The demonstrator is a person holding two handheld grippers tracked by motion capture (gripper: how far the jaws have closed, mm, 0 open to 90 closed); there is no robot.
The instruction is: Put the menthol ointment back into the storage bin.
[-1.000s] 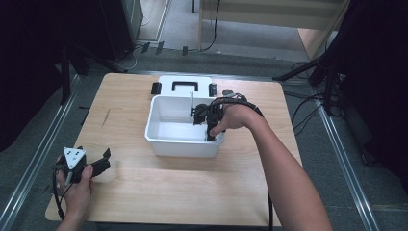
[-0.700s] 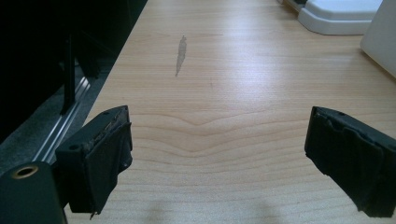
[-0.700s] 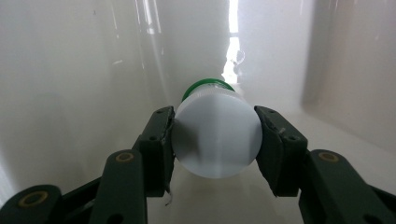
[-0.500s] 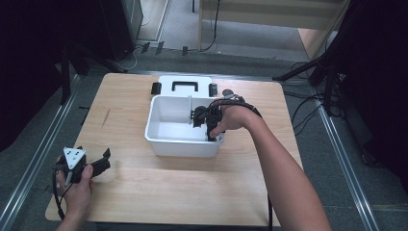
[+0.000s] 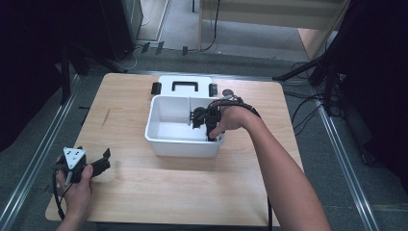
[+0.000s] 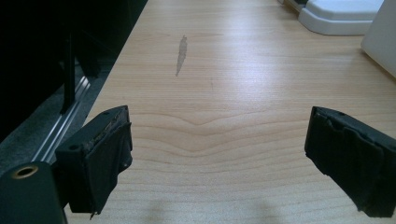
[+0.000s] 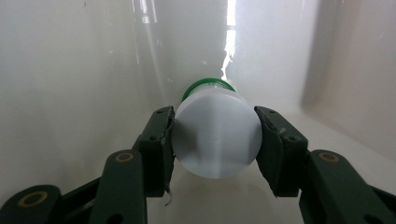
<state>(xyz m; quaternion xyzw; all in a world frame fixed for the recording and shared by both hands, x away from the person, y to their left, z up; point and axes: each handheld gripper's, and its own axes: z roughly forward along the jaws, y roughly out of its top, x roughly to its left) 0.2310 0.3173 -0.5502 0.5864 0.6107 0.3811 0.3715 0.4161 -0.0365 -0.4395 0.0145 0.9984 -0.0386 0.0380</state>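
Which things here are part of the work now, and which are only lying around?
In use:
right gripper
white bottle with green ring
white box

Lying about:
box lid
left gripper, open over bare table

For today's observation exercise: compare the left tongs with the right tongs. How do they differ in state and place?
The left tongs stand wide open with nothing between them; the right tongs are closed on a white round-capped bottle with a green band. The left tongs hover over bare wooden table near its front left corner; the right tongs reach down inside the white bin. Both have two black jaws and are hand-held.
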